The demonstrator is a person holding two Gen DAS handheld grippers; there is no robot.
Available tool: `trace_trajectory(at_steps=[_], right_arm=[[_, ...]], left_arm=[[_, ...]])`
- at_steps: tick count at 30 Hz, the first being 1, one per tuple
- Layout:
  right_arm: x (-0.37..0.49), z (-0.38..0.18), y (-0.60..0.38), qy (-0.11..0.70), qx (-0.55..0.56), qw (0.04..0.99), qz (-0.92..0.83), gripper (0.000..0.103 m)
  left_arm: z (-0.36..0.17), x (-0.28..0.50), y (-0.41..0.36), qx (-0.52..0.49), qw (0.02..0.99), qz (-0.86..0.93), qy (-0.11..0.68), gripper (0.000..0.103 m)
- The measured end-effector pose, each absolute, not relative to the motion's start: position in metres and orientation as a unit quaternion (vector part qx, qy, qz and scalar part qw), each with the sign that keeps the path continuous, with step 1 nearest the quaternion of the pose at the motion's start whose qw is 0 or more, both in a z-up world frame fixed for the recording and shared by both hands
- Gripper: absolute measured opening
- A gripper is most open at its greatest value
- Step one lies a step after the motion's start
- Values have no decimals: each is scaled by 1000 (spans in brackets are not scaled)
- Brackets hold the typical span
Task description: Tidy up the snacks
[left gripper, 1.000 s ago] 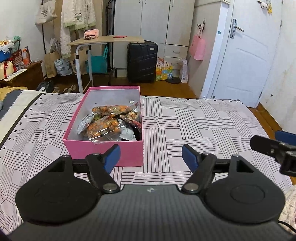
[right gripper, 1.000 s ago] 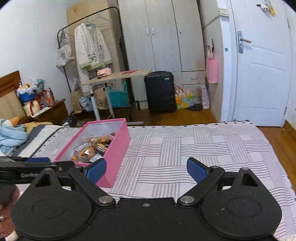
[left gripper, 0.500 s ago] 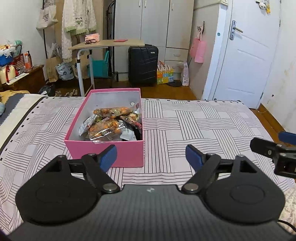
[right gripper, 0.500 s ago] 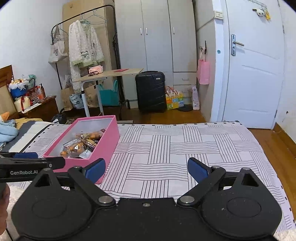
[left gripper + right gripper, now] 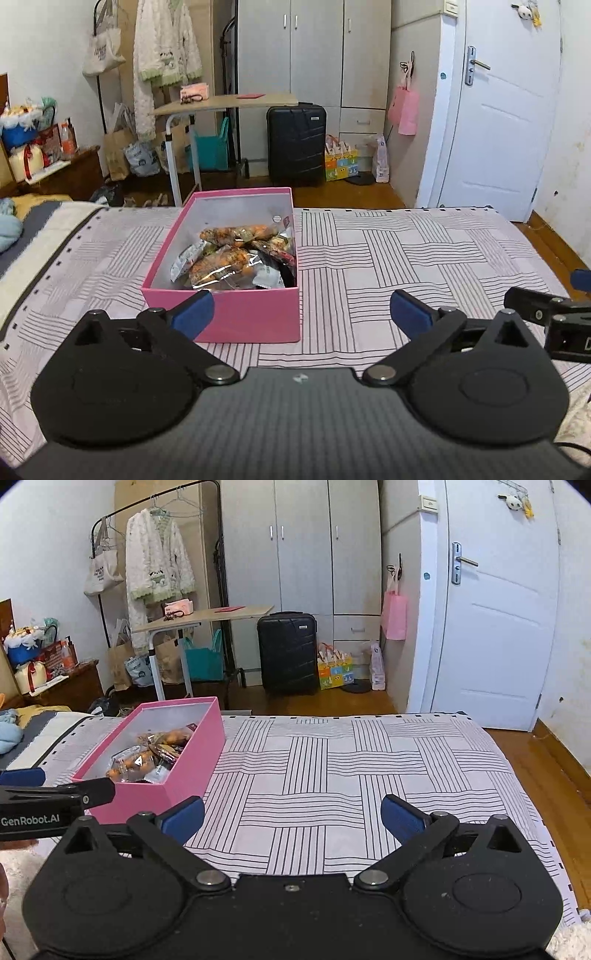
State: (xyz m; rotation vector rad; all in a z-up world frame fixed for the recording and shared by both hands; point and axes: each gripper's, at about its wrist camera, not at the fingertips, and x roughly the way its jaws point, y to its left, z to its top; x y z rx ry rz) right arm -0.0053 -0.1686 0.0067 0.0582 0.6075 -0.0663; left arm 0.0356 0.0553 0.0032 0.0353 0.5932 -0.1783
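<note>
A pink box [image 5: 243,317] sits on the striped bedspread [image 5: 424,254], holding several snack packets [image 5: 236,258] in orange and silver wrappers. My left gripper [image 5: 301,314] is open and empty, just in front of the box's near wall. My right gripper [image 5: 291,818] is open and empty, to the right of the box [image 5: 192,760], over bare bedspread [image 5: 332,775]. The snack packets [image 5: 147,757] show in the right wrist view too. The left gripper's finger shows at the left edge of that view [image 5: 55,797].
Past the bed's far edge are a black suitcase [image 5: 295,142], a small wooden table [image 5: 225,101], a wardrobe [image 5: 314,51] and a white door [image 5: 506,122]. A clothes rack with a white coat [image 5: 157,561] stands at the back left. Bedding lies at the far left [image 5: 11,229].
Both views have pulled back and risen slightly, so the box looks a little farther away. Both grippers stay open and empty.
</note>
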Motion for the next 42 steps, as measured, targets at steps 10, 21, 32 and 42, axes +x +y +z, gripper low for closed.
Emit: trace_trajectory(at_steps=[10,21,32,42], right_arm=[[3,3,-170,310,22,949,-57,103],[1,3,-169,315,17,947,-57,103],[4,3,-166,323,12,944,-62,103],[3,0,-166,328,8,943,-62,103]], left_arm=[[2,31,52,25,954,-81,286,103],[2,31,52,33,955,-52,292,103],[2,31,54,29,952,-54,301,103],[3,32,55,24,951,-55,302,103]])
